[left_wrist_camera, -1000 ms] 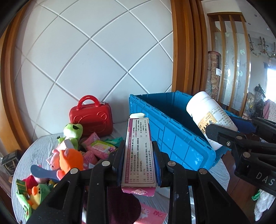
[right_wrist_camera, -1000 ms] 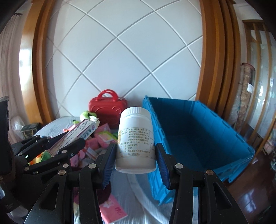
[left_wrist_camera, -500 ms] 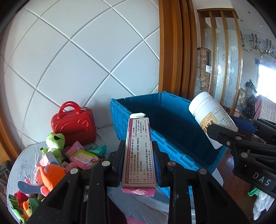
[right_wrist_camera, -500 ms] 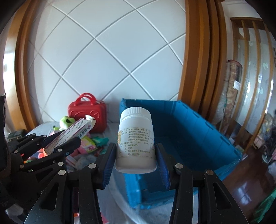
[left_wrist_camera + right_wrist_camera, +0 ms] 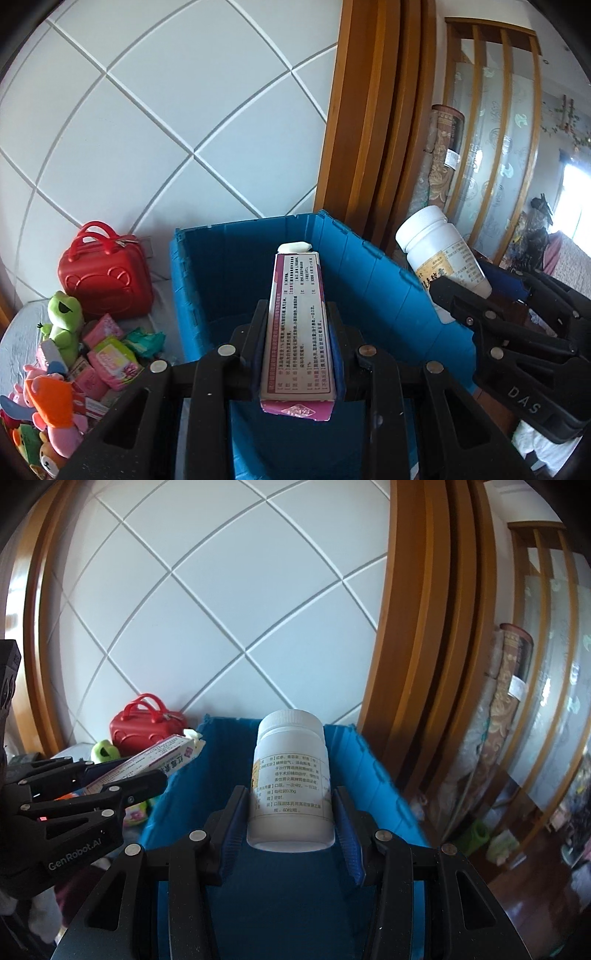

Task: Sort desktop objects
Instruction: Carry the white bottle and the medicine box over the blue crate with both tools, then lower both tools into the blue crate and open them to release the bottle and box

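Fingers (image 5: 334, 332) clamping box (image 5: 299, 325), bottle (image 5: 290, 782) gripped, both above open crate rim (image 5: 373, 251)

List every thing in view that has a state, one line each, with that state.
left gripper: shut on the pink box
pink box: held lengthwise, flap end open
right gripper: shut on the white bottle
white bottle: capped, held above the bin
blue bin: open, no lid, nothing visible inside
red case: zipped shut, upright

Left gripper (image 5: 298, 339) and right gripper (image 5: 291, 812), side by side, each clamp something.
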